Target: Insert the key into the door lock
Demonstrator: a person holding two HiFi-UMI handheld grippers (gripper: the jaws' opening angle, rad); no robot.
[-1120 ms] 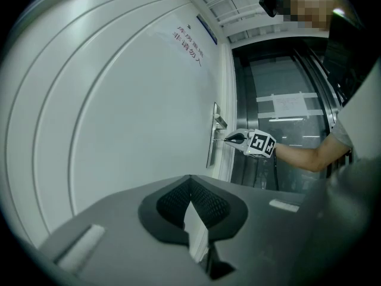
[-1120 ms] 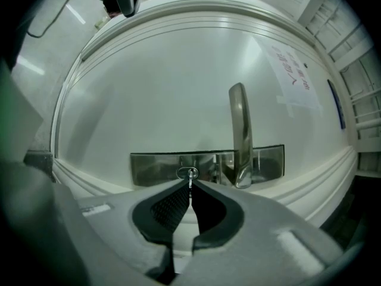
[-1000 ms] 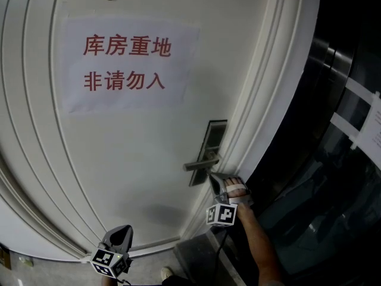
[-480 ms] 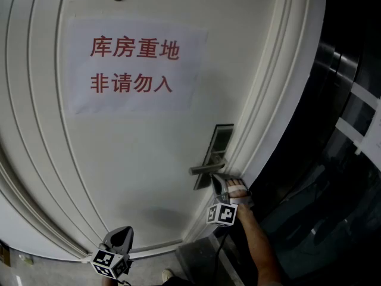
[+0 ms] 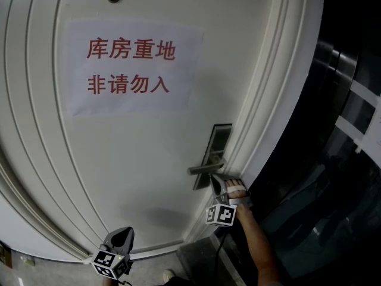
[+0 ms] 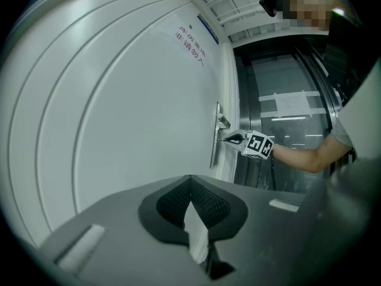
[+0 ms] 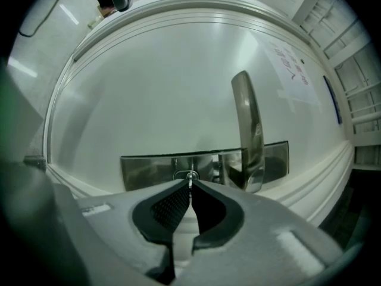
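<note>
R tool point(image 7: 190, 185) pinched shut on small metal key point(image 7: 190, 179), tip at oval keyhole point(image 7: 185, 175) in brushed-steel lock plate point(image 7: 146, 170), near right edge of smooth white panelled door point(image 5: 149, 159), beside flat lever handle point(image 7: 249, 130). Prob. only just entering; full push-in left. L tool point(image 6: 190, 180) closed, empty, ribbed black pads.

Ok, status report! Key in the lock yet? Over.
Right gripper shut on key, tip at lock cylinder. Left gripper shut, empty. Door handle beside, not blocking.
</note>
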